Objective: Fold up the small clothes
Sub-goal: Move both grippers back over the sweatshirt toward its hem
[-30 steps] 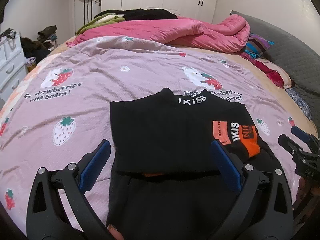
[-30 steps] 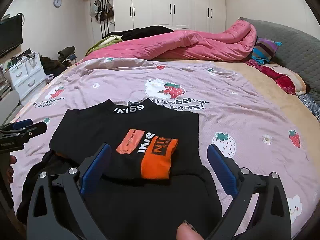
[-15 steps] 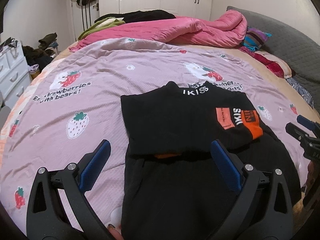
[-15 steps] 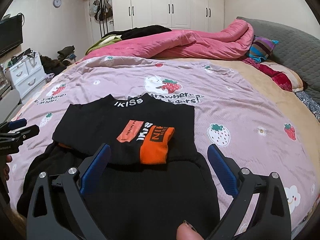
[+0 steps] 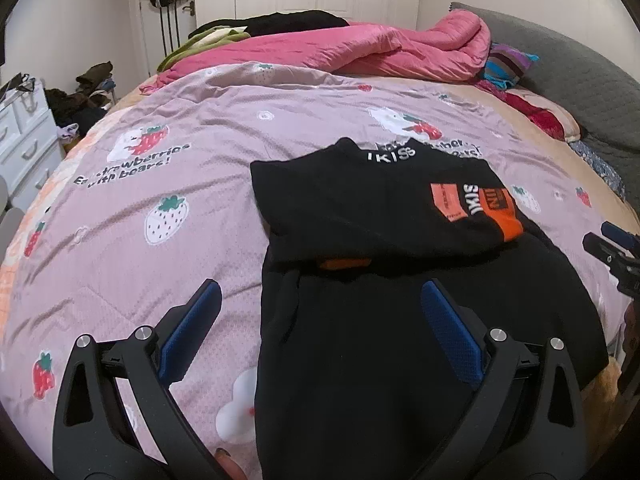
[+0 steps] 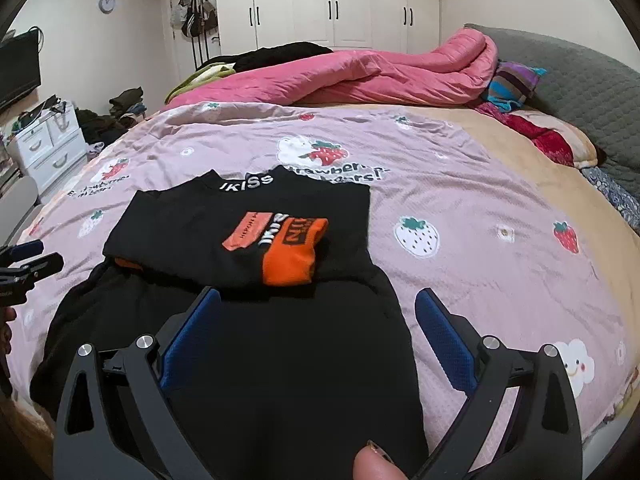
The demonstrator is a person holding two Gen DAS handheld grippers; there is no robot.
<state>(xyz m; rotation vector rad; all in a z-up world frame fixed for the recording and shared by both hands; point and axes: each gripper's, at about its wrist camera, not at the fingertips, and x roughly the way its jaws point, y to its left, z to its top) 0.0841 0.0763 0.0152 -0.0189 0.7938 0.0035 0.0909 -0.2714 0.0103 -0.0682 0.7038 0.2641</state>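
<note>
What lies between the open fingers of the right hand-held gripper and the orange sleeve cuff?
In the right wrist view, only black fabric of the same black top fills the stretch from the right hand-held gripper to the orange cuff.

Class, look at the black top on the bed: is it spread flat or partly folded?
Partly folded: the black top has its orange-cuffed sleeve laid across the chest; the lower half is still unfolded.

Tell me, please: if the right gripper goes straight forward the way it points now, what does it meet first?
Most likely the right gripper, its jaws open, meets the black cotton top spread on the pink strawberry-print bedspread, near its folded orange-and-black sleeve. Its height above the cloth is unclear.
</note>
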